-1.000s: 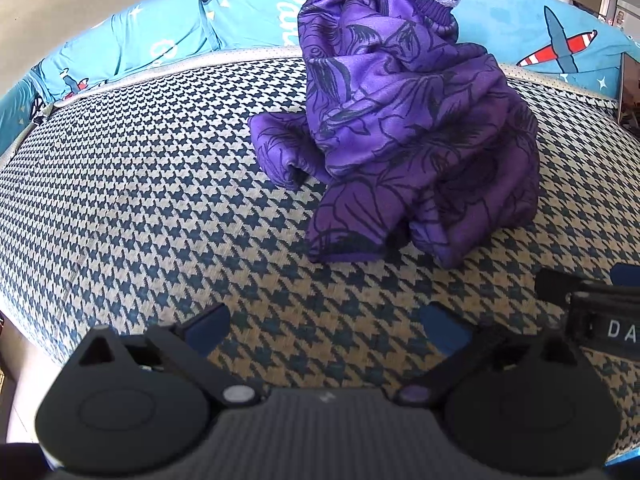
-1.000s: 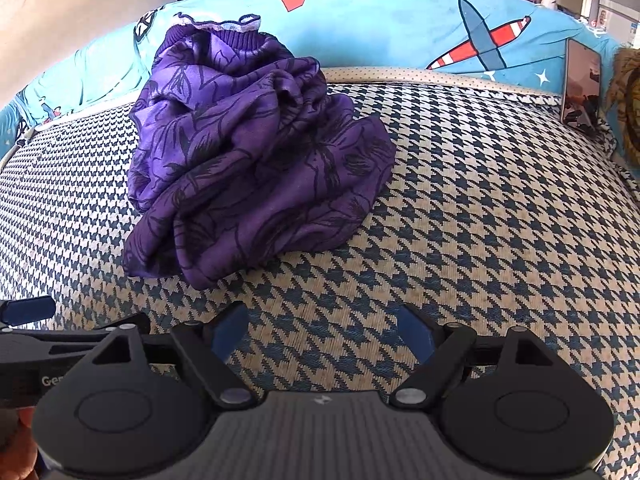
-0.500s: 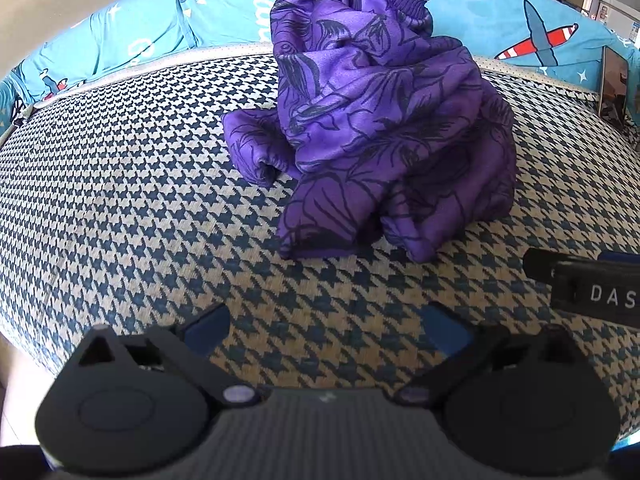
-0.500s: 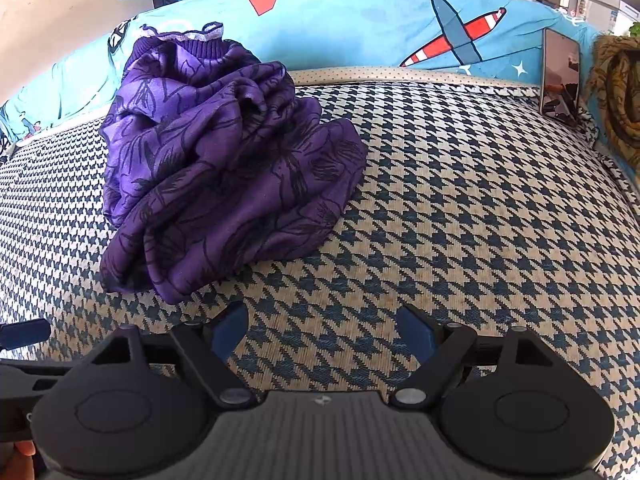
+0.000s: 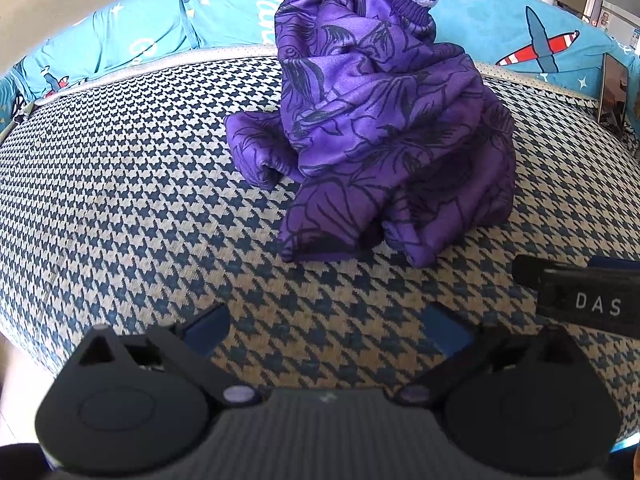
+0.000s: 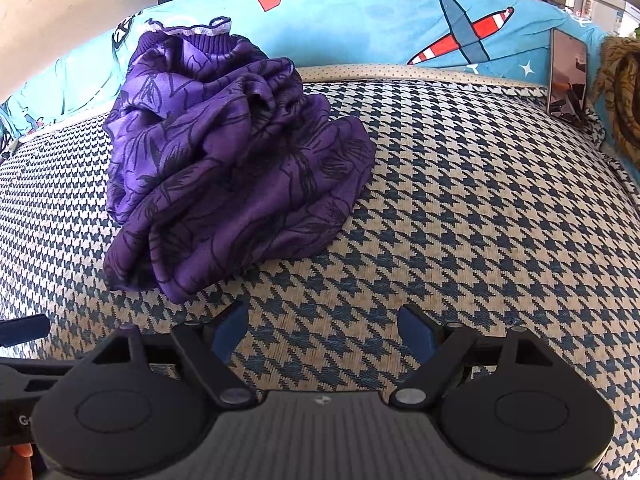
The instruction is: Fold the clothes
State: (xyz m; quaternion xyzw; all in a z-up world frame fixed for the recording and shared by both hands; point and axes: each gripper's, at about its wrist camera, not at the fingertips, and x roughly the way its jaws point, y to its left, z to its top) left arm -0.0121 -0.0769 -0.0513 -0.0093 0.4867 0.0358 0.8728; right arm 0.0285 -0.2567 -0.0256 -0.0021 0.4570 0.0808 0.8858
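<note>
A crumpled purple garment with a dark flower print lies heaped on a houndstooth bed cover. Its ribbed hem stands up at the back. In the right wrist view the same garment sits to the upper left. My left gripper is open, a little short of the heap, with nothing between its blue pads. My right gripper is also open over bare cover, in front and to the right of the heap. Part of the right gripper's body shows at the right edge of the left wrist view.
A blue bolster with aeroplane prints runs along the back of the bed. A phone or tablet leans at the far right beside a brownish-yellow cloth. The houndstooth cover spreads wide to the right of the heap.
Both views have shifted slightly, so the heap sits a little more to the left in the frames. The garment itself has not moved and both grippers stay open.
</note>
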